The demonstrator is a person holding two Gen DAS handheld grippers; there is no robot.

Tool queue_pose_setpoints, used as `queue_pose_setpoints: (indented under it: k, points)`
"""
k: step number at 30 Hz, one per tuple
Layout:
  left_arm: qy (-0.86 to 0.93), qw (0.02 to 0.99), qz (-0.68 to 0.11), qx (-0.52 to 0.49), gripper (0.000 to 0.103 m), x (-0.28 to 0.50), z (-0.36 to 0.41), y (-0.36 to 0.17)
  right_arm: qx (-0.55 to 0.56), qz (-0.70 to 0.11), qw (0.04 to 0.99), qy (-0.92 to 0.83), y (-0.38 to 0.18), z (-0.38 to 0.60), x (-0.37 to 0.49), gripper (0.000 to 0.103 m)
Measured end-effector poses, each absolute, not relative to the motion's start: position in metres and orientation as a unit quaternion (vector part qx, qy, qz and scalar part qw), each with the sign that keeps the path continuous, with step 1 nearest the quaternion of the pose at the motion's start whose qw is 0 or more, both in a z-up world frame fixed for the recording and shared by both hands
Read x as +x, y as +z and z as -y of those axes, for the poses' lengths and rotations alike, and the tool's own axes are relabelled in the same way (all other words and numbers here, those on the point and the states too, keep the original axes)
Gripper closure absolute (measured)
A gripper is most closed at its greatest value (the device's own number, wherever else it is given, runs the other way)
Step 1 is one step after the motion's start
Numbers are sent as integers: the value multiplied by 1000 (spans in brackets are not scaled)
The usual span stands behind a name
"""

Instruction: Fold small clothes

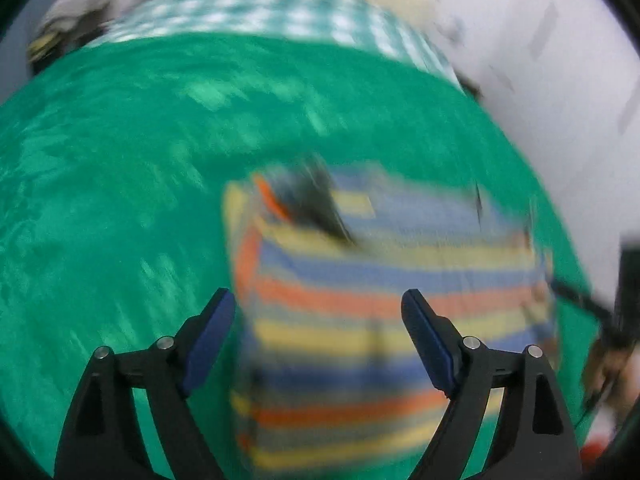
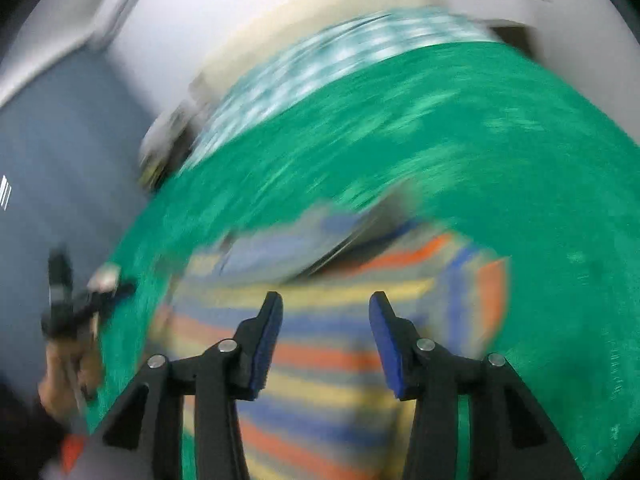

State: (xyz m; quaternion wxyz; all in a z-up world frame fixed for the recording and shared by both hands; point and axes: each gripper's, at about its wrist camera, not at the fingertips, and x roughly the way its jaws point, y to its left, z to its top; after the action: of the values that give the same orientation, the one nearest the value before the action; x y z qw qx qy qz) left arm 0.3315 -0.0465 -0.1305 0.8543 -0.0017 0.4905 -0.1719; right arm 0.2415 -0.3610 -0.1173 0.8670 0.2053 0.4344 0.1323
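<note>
Both views are heavily motion-blurred, so I report only coarse shapes and surfaces.

Left wrist view, left to right: my left hand-held gripper (image 1: pixel 318 300) has its jaws spread wide, nothing between them. The fingers (image 1: pixel 208 340) are black rigid plastic with flat blue pads and small metal pins at the pivots. Beneath them lies a green cloth (image 1: pixel 120 180), smooth and faintly glossy, covering the surface. The striped garment (image 1: pixel 380 300) rests flat on that green cloth, ahead of and partly under the gripper, towards the right half of the view. Its fabric looks soft, with horizontal bands of orange, yellow and blue, and its outline is roughly rectangular. A dark patch sits near its far edge; I cannot tell what it is. Beyond the green cloth lies a teal and white checked fabric (image 1: pixel 260 12), and beyond that a pale wall (image 1: pixel 560 80).

Right wrist view, left to right: a grey wall panel (image 2: pixel 60 140), then the other hand-held gripper, blurred, at the green cloth's edge. My right hand-held gripper (image 2: pixel 326 304) is parted, holding nothing, poised over the striped garment.
</note>
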Motion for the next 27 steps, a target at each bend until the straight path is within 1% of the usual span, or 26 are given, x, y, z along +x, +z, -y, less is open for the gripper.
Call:
queue_pose_setpoints:
  k: [2, 4, 6, 7, 8, 11, 13, 15, 18, 19, 21, 24, 27]
  points:
    - [-167, 842, -512, 26, 17, 319, 56, -141, 185, -482, 841, 160, -128, 335, 263, 56]
    - [-164, 838, -520, 3, 17, 297, 50, -142, 194, -519, 813, 178, -139, 318, 299, 56]
    - [-181, 836, -517, -33, 16, 266, 40, -137, 213, -529, 805, 164, -147, 310, 335, 56]
    - [-182, 838, -514, -35, 13, 255, 36, -136, 229, -528, 802, 161, -150, 312, 359, 56]
    - [-178, 841, -510, -28, 12, 239, 32, -136, 247, -517, 806, 150, -151, 315, 373, 57]
    - [-161, 851, -500, -18, 12, 192, 7, -139, 323, -434, 837, 86, -133, 337, 401, 56]
    - [-153, 858, -489, -34, 12, 175, -7, -144, 362, -417, 829, 92, -123, 336, 399, 55]
    - [-139, 866, -477, -54, 12, 163, -22, -148, 339, -445, 818, 132, -116, 310, 396, 53]
    - [-137, 862, -480, -87, 12, 171, -35, -157, 257, -530, 780, 210, -123, 240, 390, 49]
    - [-137, 863, -479, -87, 12, 173, -36, -158, 234, -563, 758, 230, -133, 212, 392, 47]
    - [-131, 874, -464, -58, 12, 177, -33, -159, 204, -593, 738, 250, -149, 169, 402, 47]
    - [-112, 882, -458, 3, 12, 176, -26, -163, 187, -565, 777, 206, -159, 138, 416, 47]
    - [-112, 880, -459, 35, 12, 173, -22, -162, 240, -508, 809, 174, -145, 134, 413, 47]
